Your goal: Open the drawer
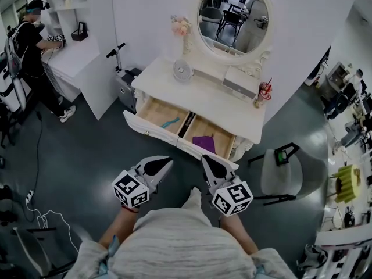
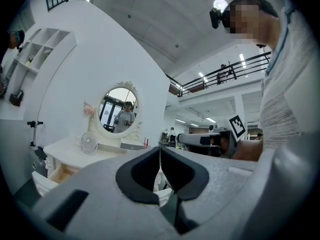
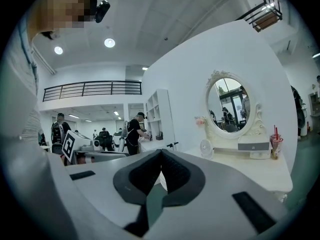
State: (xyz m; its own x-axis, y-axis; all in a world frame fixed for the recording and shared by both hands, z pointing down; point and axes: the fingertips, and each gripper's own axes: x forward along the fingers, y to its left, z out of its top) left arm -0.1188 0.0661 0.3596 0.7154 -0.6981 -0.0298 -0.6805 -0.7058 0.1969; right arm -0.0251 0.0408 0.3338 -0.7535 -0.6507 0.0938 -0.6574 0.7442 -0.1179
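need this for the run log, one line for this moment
drawer: pulled out, open | left gripper: jaws shut, empty | right gripper: jaws shut, empty

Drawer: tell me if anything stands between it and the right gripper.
Nothing visible does. The right gripper, shut and empty, points toward the drawer with no object between them. The drawer already stands pulled out.

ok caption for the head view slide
Left gripper and right gripper, both shut and empty, face a white dressing table whose drawer stands open.
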